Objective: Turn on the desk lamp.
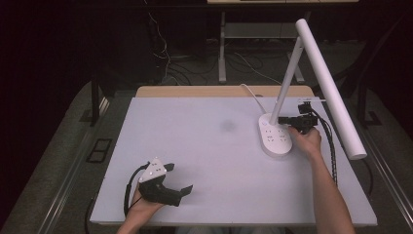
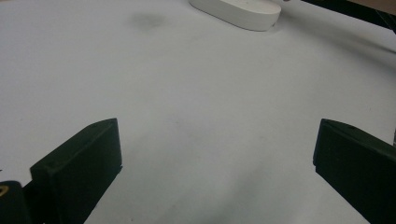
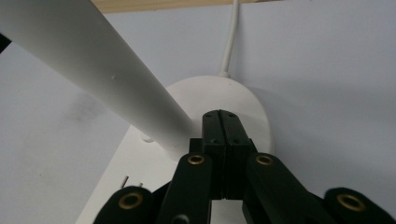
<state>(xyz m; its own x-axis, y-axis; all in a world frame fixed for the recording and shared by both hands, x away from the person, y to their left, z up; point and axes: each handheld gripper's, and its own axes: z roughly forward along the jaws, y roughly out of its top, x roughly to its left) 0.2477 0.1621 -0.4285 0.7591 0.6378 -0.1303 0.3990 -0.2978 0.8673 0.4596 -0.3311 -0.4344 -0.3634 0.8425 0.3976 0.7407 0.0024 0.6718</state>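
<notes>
At the left of the table [image 1: 204, 161], near its front edge, the left gripper [image 1: 181, 181] rests low in the person's hand with its jaws spread wide and nothing between them; in the left gripper view they frame bare table. Mid-table there is only a faint grey smudge [image 1: 227, 125]. To the right stands the lamp [image 1: 292, 73], a white desk lamp whose oval base [image 1: 275, 136] sits on the right half of the table, its stem leaning up and back to a long tube head that reaches forward over the right edge, with a white cord [image 1: 253, 97] running off the back. The right gripper [image 1: 287, 120] is at the foot of the stem, jaws pressed together and pinching nothing; in the right gripper view the closed tips sit over the base just beside where the stem joins it, though whether they touch the base cannot be told. The step in hand looks like working a control on the base with the closed tips, probably the power button. The next move would call for a short, straight press down on the right mark without nudging the stem. Small grey marks show on the base top, too small to read; no brand or writing is legible.
</notes>
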